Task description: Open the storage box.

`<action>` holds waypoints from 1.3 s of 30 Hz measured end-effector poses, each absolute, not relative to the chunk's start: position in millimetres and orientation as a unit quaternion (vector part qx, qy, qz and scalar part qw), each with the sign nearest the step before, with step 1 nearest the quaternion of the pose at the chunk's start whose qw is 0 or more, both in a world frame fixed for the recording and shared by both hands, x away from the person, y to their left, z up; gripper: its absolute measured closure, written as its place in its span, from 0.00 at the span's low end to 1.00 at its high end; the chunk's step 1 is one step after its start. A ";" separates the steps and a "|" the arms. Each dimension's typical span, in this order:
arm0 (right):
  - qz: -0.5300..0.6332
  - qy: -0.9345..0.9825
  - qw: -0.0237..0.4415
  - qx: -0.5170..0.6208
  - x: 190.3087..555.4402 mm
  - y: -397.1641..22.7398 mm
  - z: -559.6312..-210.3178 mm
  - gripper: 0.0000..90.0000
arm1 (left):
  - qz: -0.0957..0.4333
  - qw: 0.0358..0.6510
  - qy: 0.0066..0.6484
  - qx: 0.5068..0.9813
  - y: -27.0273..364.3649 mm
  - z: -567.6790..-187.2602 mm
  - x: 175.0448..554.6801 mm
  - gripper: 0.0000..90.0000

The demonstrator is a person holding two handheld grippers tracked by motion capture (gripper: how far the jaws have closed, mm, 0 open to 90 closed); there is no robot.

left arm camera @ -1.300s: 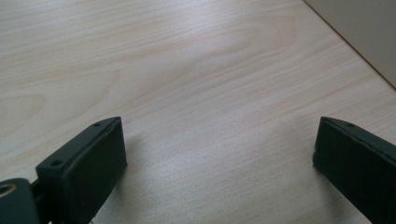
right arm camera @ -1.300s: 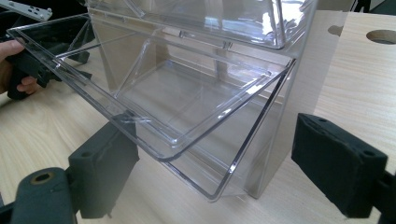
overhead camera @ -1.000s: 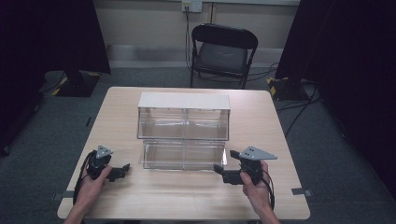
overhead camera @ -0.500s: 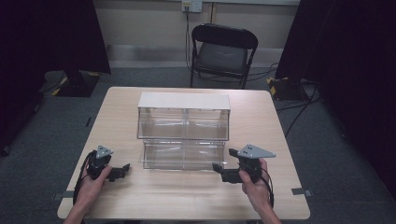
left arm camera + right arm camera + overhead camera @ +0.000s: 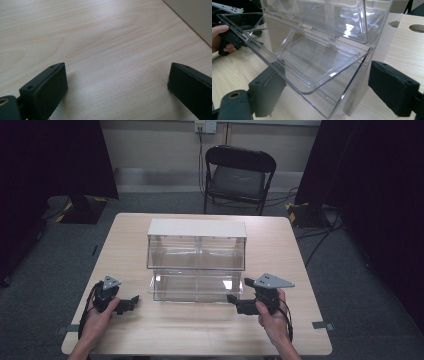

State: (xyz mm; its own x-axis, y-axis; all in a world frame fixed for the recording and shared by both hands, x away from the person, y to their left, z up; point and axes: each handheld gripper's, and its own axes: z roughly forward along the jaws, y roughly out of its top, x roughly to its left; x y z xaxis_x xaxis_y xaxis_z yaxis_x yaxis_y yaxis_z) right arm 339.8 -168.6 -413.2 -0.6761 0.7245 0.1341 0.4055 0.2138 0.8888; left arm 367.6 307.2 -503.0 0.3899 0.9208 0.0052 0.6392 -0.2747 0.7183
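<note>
- A clear plastic bin with a white top stands mid-table on the wooden table, its front lid swung open toward the person
- The right gripper sits just beside the bin's front right corner; in the right gripper view its jaws stand wide apart, one on each side of that corner's lower edge, holding nothing
- The left gripper rests near the table's front left, apart from the bin; in the left gripper view its jaws are spread wide over bare wood, holding nothing
- Bare tabletop runs along the front edge between the two hands, and along both sides of the bin
- A black folding chair stands beyond the far edge
</note>
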 end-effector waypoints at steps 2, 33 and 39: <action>0.507 0.762 0.158 0.371 340.2 -168.5 -413.3 0.15 | 0.218 0.324 0.508 0.768 307.2 -503.0 367.6 0.02; 0.517 0.756 0.158 0.370 344.7 -161.8 -406.7 0.15 | 0.218 0.325 0.508 0.767 307.0 -503.1 367.6 0.02; 0.516 0.757 0.160 0.368 345.5 -158.1 -405.8 0.15 | 0.218 0.325 0.508 0.768 307.0 -503.1 367.6 0.02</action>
State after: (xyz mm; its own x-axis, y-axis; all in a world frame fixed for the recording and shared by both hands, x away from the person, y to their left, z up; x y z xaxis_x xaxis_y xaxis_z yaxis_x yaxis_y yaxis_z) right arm 345.5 -158.1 -405.8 -0.6774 0.7227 0.1373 0.3920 0.1968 0.8987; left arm 367.6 307.0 -503.1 0.3889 0.9213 0.0040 0.6388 -0.2728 0.7194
